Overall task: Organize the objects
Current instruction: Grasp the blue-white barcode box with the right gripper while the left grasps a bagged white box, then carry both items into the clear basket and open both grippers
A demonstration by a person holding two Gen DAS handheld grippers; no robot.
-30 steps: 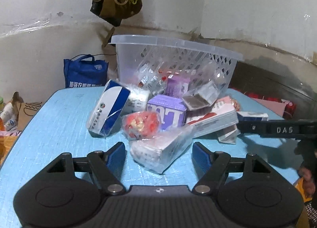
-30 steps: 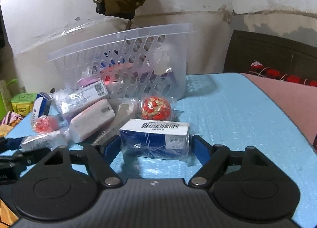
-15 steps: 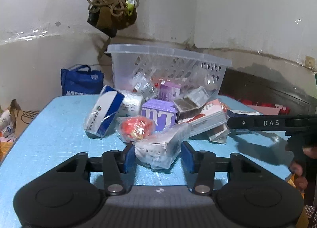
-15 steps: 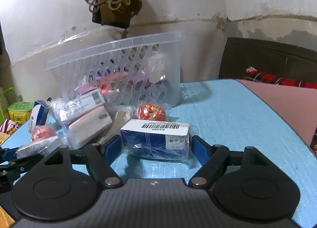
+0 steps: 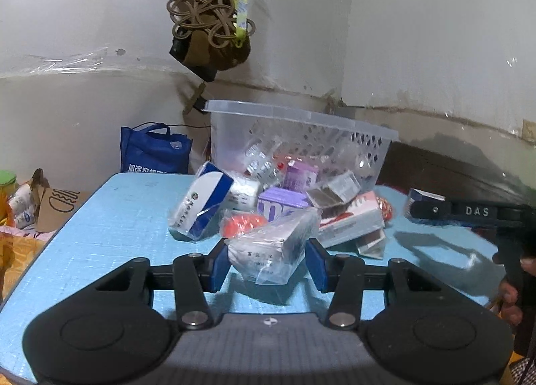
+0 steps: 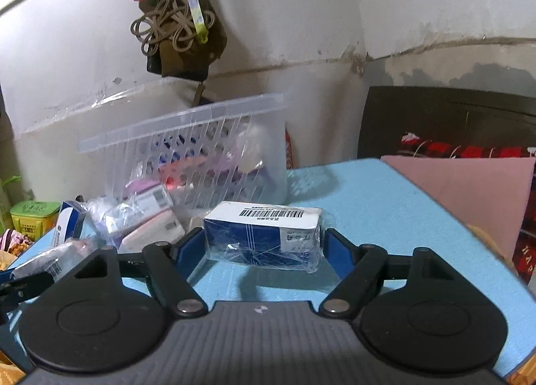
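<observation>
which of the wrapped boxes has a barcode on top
The plastic-wrapped dark blue box in the right gripper; its white top shows the barcode.

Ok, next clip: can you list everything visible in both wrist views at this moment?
basket: one, clear plastic, back of table, holding packets
table: one, light blue top
white wrapped box: one, between left gripper's fingers
blue wrapped box: one, blue and white, between right gripper's fingers
blue-white box: one, left of pile
purple carton: one, pile centre
red packet: one, front of pile
blue bag: one, behind table
left gripper: black, blue pads
right gripper: black, blue pads
</observation>
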